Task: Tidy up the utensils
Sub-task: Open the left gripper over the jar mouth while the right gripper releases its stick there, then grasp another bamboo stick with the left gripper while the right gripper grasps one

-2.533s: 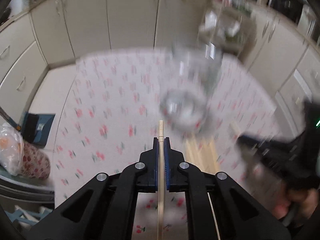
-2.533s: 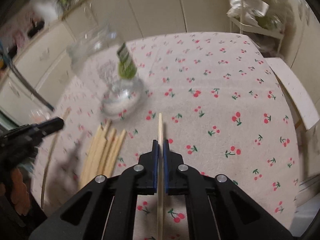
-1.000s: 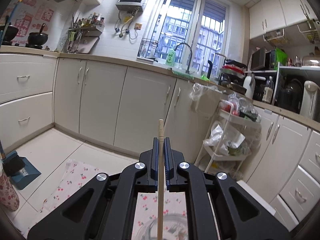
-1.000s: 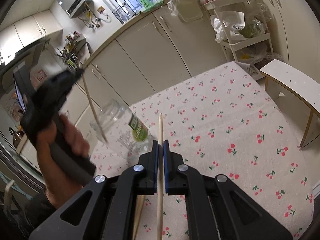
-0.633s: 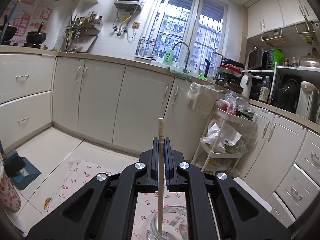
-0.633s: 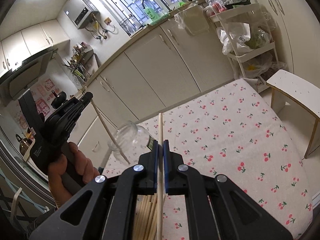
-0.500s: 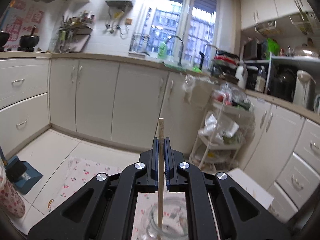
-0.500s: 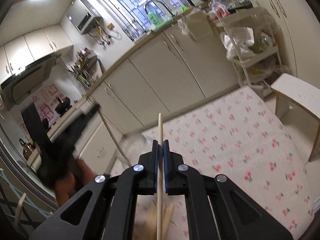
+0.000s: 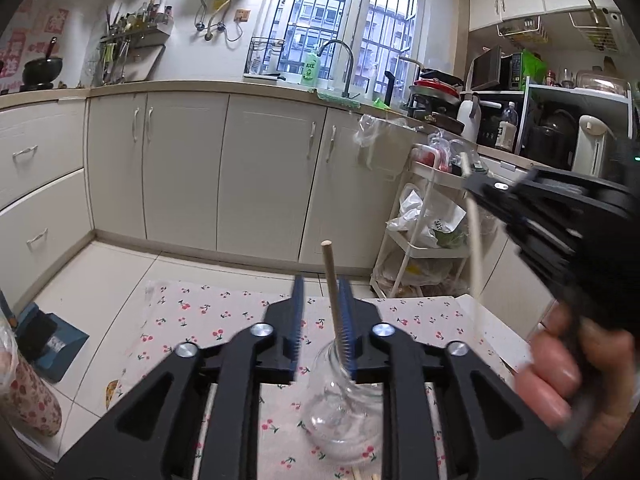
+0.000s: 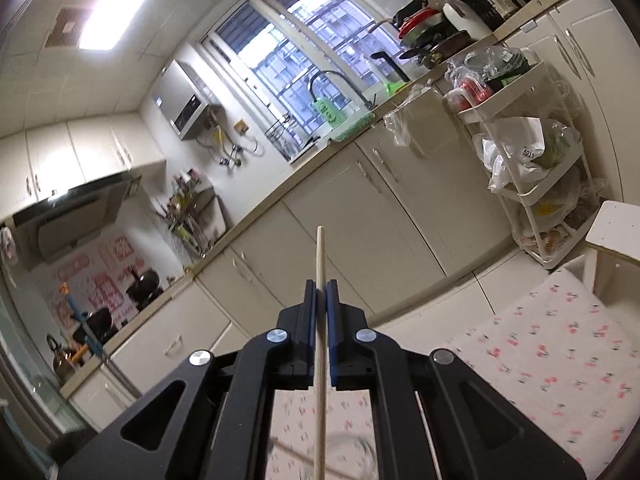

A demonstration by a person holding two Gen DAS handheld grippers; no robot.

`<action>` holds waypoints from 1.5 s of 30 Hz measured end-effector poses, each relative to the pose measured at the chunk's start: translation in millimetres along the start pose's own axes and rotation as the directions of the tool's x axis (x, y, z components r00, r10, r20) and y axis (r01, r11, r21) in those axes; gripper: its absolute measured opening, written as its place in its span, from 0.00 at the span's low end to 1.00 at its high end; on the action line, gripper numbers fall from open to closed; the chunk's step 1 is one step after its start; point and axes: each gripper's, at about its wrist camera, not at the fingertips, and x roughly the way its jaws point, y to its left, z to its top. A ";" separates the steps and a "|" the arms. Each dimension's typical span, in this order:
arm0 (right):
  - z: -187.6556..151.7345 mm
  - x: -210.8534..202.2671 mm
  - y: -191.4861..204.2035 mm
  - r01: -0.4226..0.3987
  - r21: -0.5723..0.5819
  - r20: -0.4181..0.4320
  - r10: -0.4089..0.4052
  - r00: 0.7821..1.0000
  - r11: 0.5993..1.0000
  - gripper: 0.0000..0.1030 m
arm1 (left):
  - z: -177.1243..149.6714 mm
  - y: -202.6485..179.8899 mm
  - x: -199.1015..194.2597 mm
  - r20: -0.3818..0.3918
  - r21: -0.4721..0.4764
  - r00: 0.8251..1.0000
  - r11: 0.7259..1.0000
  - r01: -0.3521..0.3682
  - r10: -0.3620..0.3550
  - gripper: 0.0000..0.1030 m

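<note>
Right now, at the bottom centre of my left wrist view, my left gripper (image 9: 322, 320) has its blue-padded jaws spread apart, and a wooden chopstick (image 9: 335, 300) stands in the gap, leaning against the right pad. Its lower end sits inside a clear glass jar (image 9: 340, 412) just below the jaws, low in the frame; its round top end rises above the fingertips. The jar rests on a cherry-print tablecloth (image 9: 208, 320), and a few pale stick ends show at the very bottom edge (too cropped to say more).

At the right edge of that same view, my right gripper (image 9: 478, 192) appears blurred, held in my right hand (image 9: 560, 372), with a second chopstick (image 9: 474, 240) running down from its tip towards the table.

From the right wrist view, the right gripper (image 10: 321, 292) at lower centre is closed tight on that second chopstick (image 10: 320, 320), which runs straight up the middle of the frame and pokes out beyond the fingertips. Below the jaws, at the bottom centre, a faint blurred curve may be the jar's rim; I cannot tell for sure. The tablecloth (image 10: 552, 344) fills the lower right.

Farther off, cream cabinets (image 9: 260, 168) span the middle of the left view, with a white trolley (image 9: 424, 240) of bags at centre right and a barred window (image 9: 344, 20) at the top.
</note>
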 end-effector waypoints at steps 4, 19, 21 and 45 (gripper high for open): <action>-4.9 20.1 -0.9 0.044 -0.004 0.034 -0.044 0.998 0.999 0.06 | 0.6 5.1 -12.7 0.009 -0.009 1.000 1.000 0.002 -0.001 0.35; -47.7 23.8 11.5 0.086 -0.192 -0.044 -0.096 0.994 0.978 0.06 | -20.4 24.9 -42.9 -0.059 -0.054 0.997 0.998 -0.043 0.040 0.70; -51.1 19.1 12.0 0.085 -0.205 -0.057 -0.098 0.994 0.975 0.06 | -24.4 28.3 -44.8 -0.083 -0.066 0.995 0.996 -0.053 0.047 0.71; -162.6 -85.5 -32.4 0.111 -0.353 -0.596 -0.315 0.738 0.929 0.14 | -108.4 7.4 -43.9 -0.475 0.031 0.876 0.997 -0.075 0.081 0.73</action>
